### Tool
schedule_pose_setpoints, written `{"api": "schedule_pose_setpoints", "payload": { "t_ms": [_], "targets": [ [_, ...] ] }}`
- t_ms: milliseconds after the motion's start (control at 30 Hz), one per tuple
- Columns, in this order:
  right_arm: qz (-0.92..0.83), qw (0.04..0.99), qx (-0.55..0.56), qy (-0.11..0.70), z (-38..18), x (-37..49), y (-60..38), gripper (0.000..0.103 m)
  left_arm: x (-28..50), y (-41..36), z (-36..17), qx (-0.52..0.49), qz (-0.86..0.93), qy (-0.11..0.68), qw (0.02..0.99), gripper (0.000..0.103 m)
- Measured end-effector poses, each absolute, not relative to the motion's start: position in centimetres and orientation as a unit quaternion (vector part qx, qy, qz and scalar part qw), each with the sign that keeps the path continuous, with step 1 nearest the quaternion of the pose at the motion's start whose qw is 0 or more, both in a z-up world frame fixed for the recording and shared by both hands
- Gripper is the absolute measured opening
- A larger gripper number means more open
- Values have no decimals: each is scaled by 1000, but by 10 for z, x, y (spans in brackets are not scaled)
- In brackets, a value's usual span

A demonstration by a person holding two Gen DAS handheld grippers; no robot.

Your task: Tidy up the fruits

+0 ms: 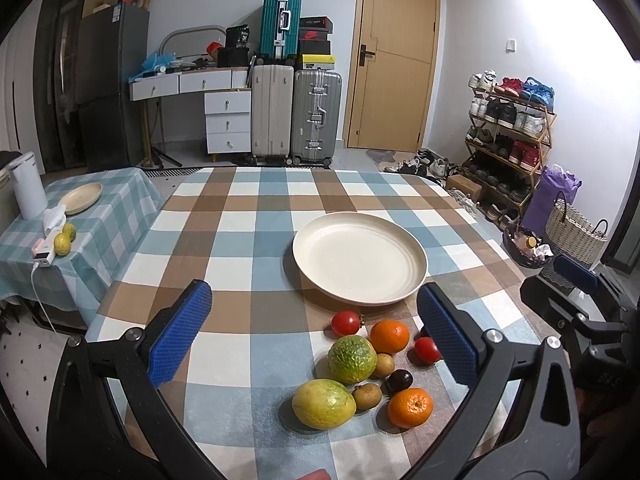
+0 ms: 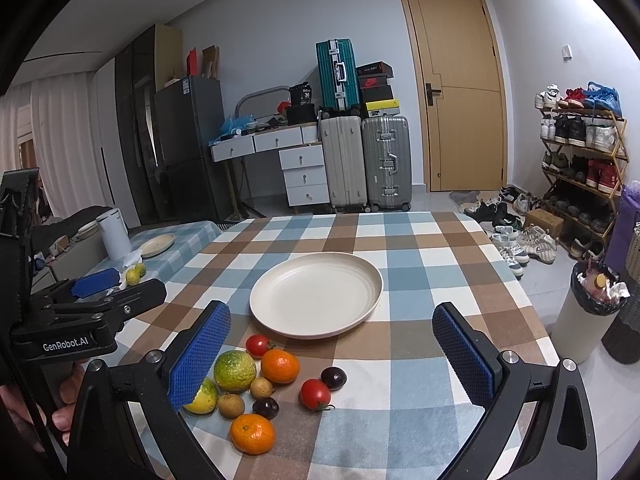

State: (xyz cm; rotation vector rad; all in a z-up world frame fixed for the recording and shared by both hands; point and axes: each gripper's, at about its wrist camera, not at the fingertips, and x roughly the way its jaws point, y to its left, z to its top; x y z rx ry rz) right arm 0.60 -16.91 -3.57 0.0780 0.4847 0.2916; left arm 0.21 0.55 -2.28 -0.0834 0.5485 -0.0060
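Observation:
An empty cream plate sits mid-table on the checked cloth. In front of it lies a cluster of fruit: two oranges, two red tomatoes, two green-yellow citrus, small brown longans and dark plums. My left gripper hovers open above the cluster. My right gripper is open too, just right of the fruit. Neither holds anything.
A side table at the left carries a second plate, a white kettle and two limes. A bin, a woven basket and a shoe rack stand right of the table. Suitcases line the back wall.

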Motion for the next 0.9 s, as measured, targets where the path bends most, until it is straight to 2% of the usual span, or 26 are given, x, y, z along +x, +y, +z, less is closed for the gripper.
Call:
{"api": "schedule_pose_setpoints", "payload": {
  "t_ms": [433,900],
  "targets": [
    [146,956,41,251,-44,10,-169,103,12,18,-37,-64,-27,303,951,102],
    [150,952,36,266,-61,18,-166,103,29,39,-90,-96,-74,368,922,102]
  ]
}}
